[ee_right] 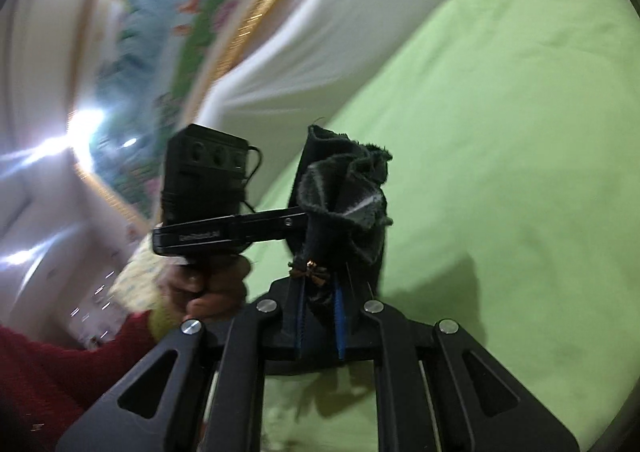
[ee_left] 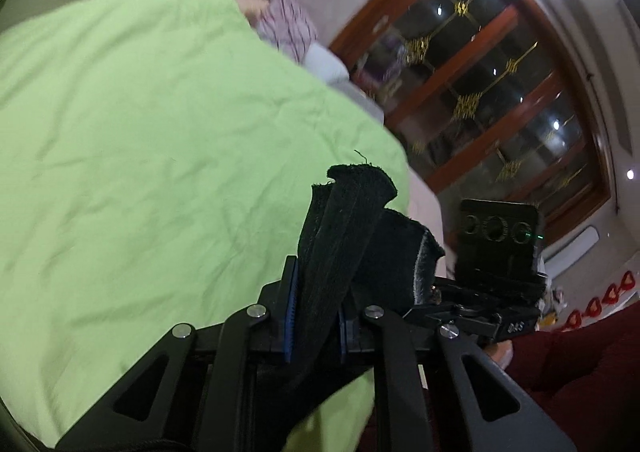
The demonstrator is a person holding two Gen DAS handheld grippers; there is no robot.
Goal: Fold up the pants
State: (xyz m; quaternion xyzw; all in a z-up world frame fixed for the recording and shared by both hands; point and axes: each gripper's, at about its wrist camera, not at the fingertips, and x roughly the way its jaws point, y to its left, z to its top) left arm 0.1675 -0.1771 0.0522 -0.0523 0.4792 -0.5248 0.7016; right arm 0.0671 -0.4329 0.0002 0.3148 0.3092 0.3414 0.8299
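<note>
The pants [ee_left: 344, 236] were black and bunched, held up off the green sheet [ee_left: 140, 132] rather than lying on it, with one gathered edge caught in each tool. The left gripper [ee_left: 316, 326] had its jaws pressed together on a thick doubled band of the cloth, which stood up past the blue pads. The right gripper [ee_right: 320, 328] likewise pinched a crumpled wad of the pants [ee_right: 344, 196], its jaws nearly closed on it. In the right view a hand [ee_right: 208, 288] in a red sleeve [ee_right: 52, 364] held the other tool just beside the cloth, so the two grips sat close together, near the sheet's edge.

To do this step well, it seemed the pants should be drawn apart until the held edge ran taut, then carried over the bare middle of the sheet and lowered evenly. Both pinches looked bulky, so a corner could slip if pulled hard. How much cloth hung below could not be told.
</note>
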